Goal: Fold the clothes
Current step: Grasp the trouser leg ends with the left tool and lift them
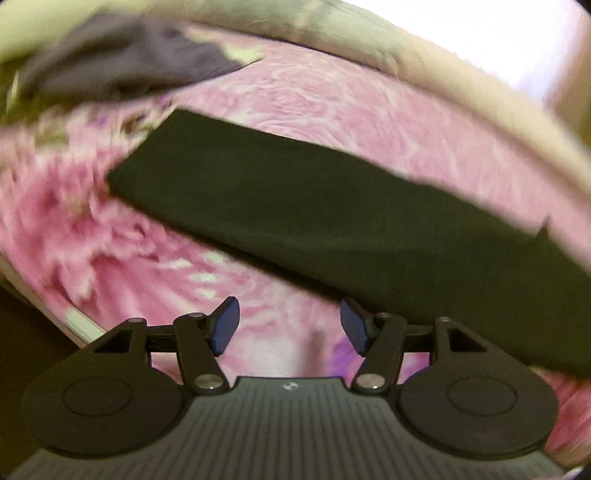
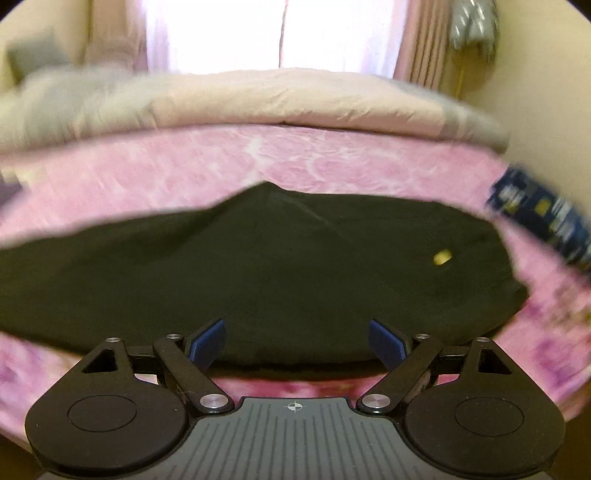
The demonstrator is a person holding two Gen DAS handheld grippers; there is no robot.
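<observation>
A black garment [image 2: 258, 266] lies spread flat on a bed covered with a pink floral bedspread [image 2: 332, 162], and each camera catches a different part of it. The right wrist view faces its wider portion head-on: the cloth fills the middle of the frame, rises to a soft peak at the far edge, and carries a small yellow mark [image 2: 442, 257] towards the right side. The right tool [image 2: 297, 343] hangs over the near edge of that cloth with its blue pads [image 2: 207, 345] set wide apart and nothing between them; whether they touch the fabric cannot be told. Only this view shows the bright curtained window [image 2: 280, 33] beyond the bed, the pale folded quilt [image 2: 258, 99] along the far side, and a blurred dark blue patterned item [image 2: 543, 218] at the right edge of the bedspread. The left wrist view shows the same black garment [image 1: 332, 221] as a long narrow band running diagonally from upper left to lower right, with a straight squared end at the left. The left tool [image 1: 290, 325] is over the pink bedspread [image 1: 110, 240] just beside the near edge of the band, its jaws also wide and empty. Only this view shows a crumpled grey-purple garment [image 1: 122, 62] lying well apart at the far left, near the pale quilt [image 1: 443, 74]. This view is heavily blurred, most strongly on its left.
</observation>
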